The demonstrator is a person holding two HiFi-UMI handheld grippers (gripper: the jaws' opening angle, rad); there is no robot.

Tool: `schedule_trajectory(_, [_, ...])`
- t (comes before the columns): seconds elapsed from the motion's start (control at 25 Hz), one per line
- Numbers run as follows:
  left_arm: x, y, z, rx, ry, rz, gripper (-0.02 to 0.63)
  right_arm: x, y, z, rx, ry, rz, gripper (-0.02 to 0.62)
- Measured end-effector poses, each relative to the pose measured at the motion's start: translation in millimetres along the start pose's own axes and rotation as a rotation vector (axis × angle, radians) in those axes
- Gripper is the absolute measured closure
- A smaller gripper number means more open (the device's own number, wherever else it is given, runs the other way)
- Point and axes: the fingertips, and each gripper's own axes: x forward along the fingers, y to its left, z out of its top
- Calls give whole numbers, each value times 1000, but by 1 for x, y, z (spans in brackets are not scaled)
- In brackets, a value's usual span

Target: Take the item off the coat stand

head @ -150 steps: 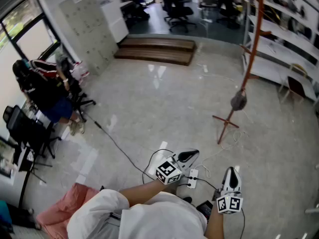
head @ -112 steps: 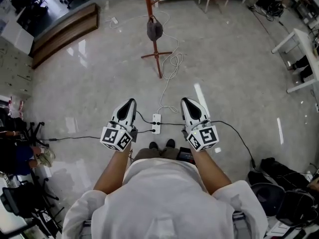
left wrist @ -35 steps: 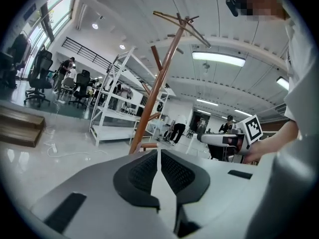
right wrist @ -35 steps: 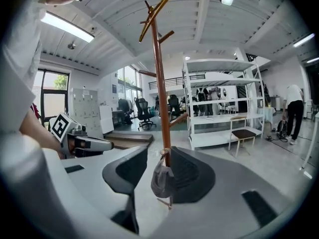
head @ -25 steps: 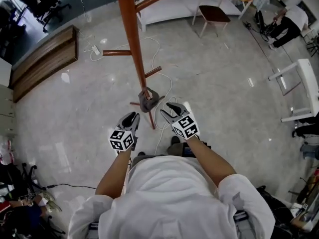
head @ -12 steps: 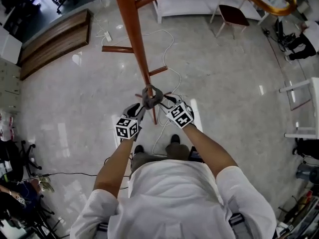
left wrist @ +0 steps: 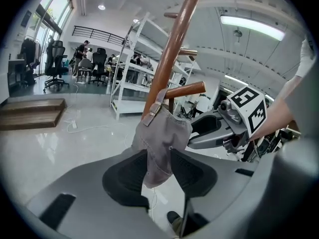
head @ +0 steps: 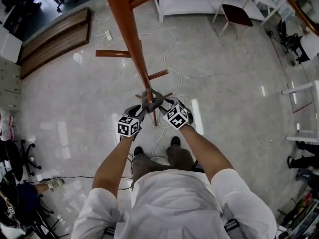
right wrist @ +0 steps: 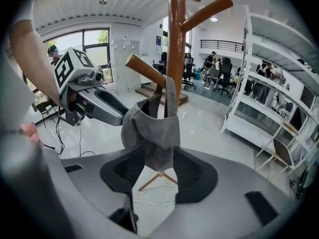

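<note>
Cap (head: 151, 99) hangs from a low peg (left wrist: 184, 89) of the coat stand (head: 127, 31). The left tongs (left wrist: 158, 172) and right tongs (right wrist: 158, 176), both just spread wider, flank its lower part without pinching it.

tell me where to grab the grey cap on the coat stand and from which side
Grip the drooping crown of the grey cap low down, from either flank. It hangs by its back strap on an upward-slanting peg, so the soft crown is the free part; then probably lift up and outward along the peg.
</note>
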Motion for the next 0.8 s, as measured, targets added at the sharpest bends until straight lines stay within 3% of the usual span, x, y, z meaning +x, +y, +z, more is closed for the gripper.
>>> schedule_trajectory(0.32, [16,10,-2,3,1,4,463,18,-6,7,-67,2,-47,430])
schedule_trajectory(0.44, [18,11,-2,-3,4,-8,523,19,-7,8,-75,-4,-61,529])
schedule_trajectory(0.8, [2,5,8,-25,-37,-66,580,4,0,15,6,-64,-69,563])
